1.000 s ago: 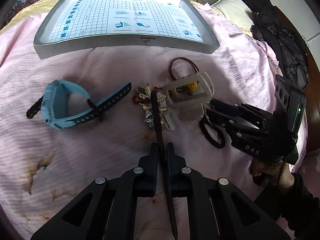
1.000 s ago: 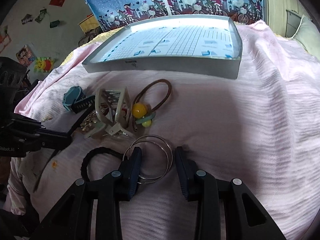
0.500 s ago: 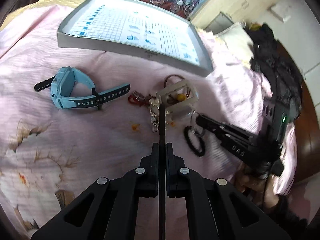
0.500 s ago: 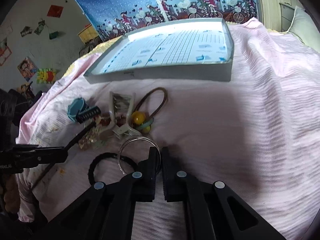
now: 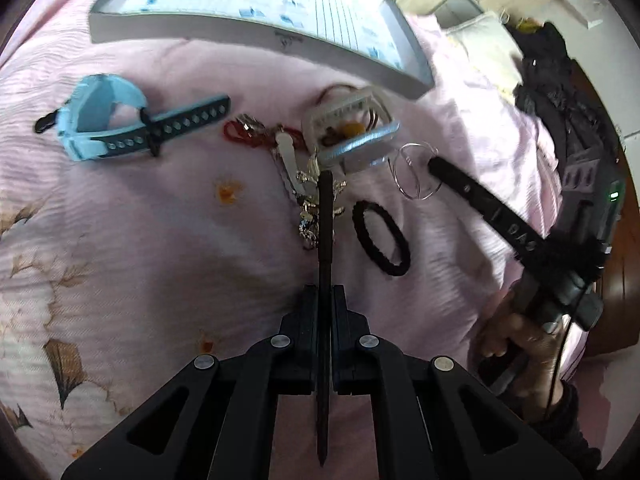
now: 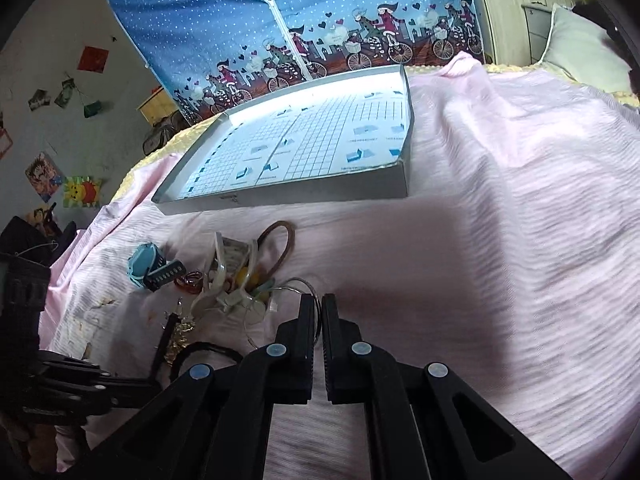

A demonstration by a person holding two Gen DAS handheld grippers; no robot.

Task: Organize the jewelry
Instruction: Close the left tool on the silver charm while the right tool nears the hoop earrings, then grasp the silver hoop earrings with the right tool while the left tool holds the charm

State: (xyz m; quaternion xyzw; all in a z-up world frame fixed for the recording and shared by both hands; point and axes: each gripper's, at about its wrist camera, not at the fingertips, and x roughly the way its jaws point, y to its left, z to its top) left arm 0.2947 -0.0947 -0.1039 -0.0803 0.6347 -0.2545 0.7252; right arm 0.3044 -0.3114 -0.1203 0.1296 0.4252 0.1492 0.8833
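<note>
Bedspread (image 6: 500, 240) carries the grey tray (image 6: 288, 196). Only the left view shows the right gripper (image 5: 434, 166) pinching the thin rings (image 5: 416, 176). Left gripper (image 5: 325, 296) clamps a black stick (image 5: 325, 232).

We find two fisheye views, one mounted on each hand-held tool, each looking forward along its own tongs. The left wrist view looks steeply down on the bed (image 5: 140, 240) from close above, facing the grey tray (image 5: 256, 36), with the left tongs (image 5: 324, 300) at bottom centre. The right wrist view sits lower and shallower, looking across the bed (image 6: 500, 240) past the right tongs (image 6: 318, 304) toward the same grey tray (image 6: 320, 196) and the wall beyond. Both views share the tray's near wall and the jewelry pile (image 5: 332, 136) (image 6: 236, 276) just before it. Each view also catches the other tool at its edge.
</note>
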